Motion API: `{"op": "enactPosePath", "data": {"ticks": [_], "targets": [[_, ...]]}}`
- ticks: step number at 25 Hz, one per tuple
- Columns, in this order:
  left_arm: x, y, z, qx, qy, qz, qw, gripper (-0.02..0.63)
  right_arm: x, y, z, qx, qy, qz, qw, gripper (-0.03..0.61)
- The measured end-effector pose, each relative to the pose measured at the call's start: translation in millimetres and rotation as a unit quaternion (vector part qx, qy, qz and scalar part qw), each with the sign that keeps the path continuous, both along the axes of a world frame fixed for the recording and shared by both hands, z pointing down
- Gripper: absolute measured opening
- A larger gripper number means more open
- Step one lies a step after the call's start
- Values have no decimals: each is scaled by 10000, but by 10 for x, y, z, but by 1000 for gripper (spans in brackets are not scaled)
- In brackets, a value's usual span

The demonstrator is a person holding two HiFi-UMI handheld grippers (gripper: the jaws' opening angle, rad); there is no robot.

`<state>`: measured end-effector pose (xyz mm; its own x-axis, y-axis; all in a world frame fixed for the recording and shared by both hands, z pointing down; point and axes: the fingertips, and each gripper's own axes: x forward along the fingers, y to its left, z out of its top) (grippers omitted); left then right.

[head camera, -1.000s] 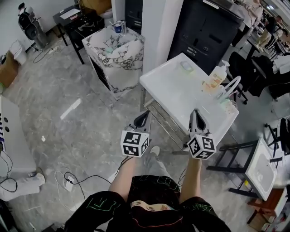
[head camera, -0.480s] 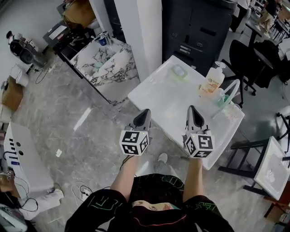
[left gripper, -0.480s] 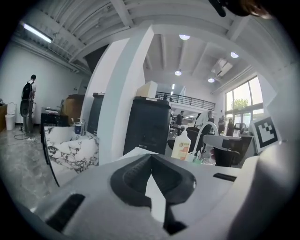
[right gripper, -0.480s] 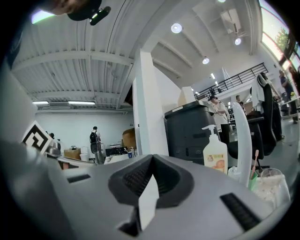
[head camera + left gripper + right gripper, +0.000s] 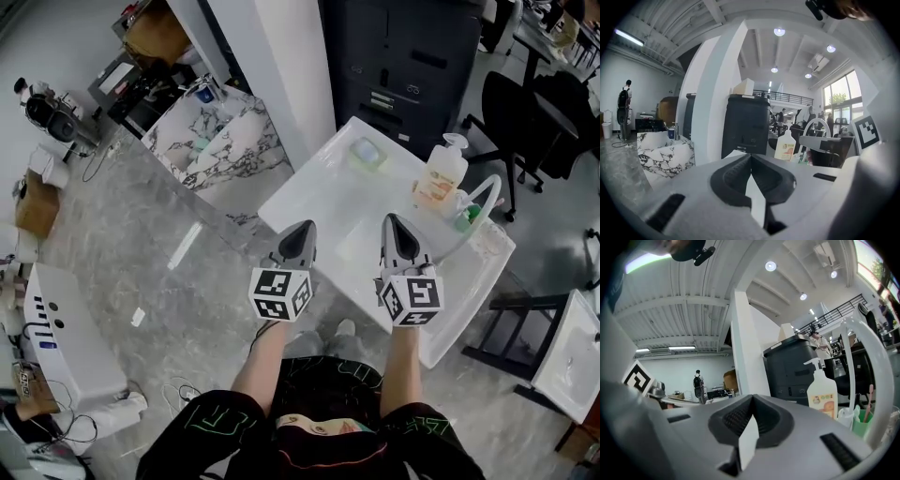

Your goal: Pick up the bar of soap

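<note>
Finding the soap: I count one bar of soap (image 5: 367,153), pale green, lying near the far corner of the white counter (image 5: 319,202). Nothing touches it.
Left gripper: my left gripper (image 5: 307,228) hangs over the counter's near left edge, well short of the soap. Its jaws are pressed together with nothing between them.
Right gripper: my right gripper (image 5: 390,223) is over the middle of the counter, beside the left one but apart from it, and also well short of the soap. Its jaws are pressed together too, and empty.
Done so far: as I read it, no part of the pick is done. The soap lies untouched, and neither gripper is at it.
Left to do: I judge that one gripper has to go to the far corner, spread its jaws, straddle the bar, close on it and lift. All of that is ahead.
Neighbours on the counter: one pump bottle (image 5: 441,178) stands on the far right edge, near the soap but apart from it. One green cup (image 5: 466,218) sits toward the right corner, and one curved white pipe (image 5: 844,366) arches up just beside it.
Count: one soap, one bottle, one cup, one pipe, two grippers.
Beyond the counter: one dark cabinet (image 5: 412,56) stands behind the far corner.
</note>
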<state>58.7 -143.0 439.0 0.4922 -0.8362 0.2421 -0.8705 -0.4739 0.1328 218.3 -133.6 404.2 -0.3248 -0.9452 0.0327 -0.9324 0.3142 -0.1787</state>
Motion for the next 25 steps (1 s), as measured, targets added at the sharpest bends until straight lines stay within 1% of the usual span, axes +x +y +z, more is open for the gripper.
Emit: {"op": "enactPosePath", "data": {"ticks": [5,8,11,15,20,25], "targets": [[173,-58,136,-156,-75,104,9998,7,-69,-1,148,-96,111,-116,9998,5],[383,-91,146,-128,-32,298,9995,7,61,-17,193,-141,124,9,9998,5],[529,-144,141,-91,37,509,9987,7,223,-43,141,-88,177,215,9996,5],[513,-254,139,-35,236,539,9983,7,301,-105,83,-27,313,382,9988,5],[452,-428,157,-67,449,536,9975,6,142,-238,-59,64,552,330,9979,5],[307,-672,154,-138,491,531,9973,6,92,-549,-122,44,637,363,9973,5]]}}
